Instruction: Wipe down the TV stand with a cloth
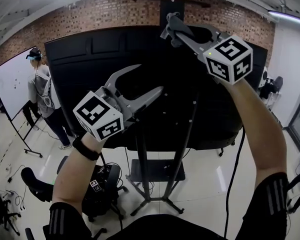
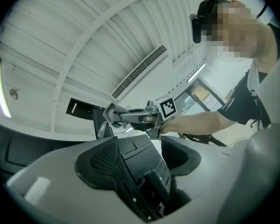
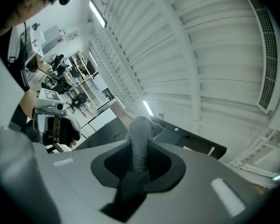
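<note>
A big black TV (image 1: pixel 75 79) hangs on a black TV stand (image 1: pixel 141 170) with two slanted poles and splayed feet. My right gripper (image 1: pixel 171 26) is raised to the TV's top edge and is shut on a grey cloth (image 1: pixel 166 31). In the right gripper view the cloth (image 3: pixel 140 141) stands pinched in the right gripper (image 3: pixel 139 161). My left gripper (image 1: pixel 149 78) is lower, in front of the screen's back, open and empty. From the left gripper view, the left gripper (image 2: pixel 140 148) faces the right gripper (image 2: pixel 113 115) and its cloth (image 2: pixel 111 111).
A person (image 1: pixel 42 96) stands at the left beside a whiteboard (image 1: pixel 10 84) on a wheeled frame. A black bag (image 1: pixel 102 186) lies on the floor left of the stand's feet. A cable (image 1: pixel 235 169) hangs down at the right. A brick wall (image 1: pixel 100 14) is behind the TV.
</note>
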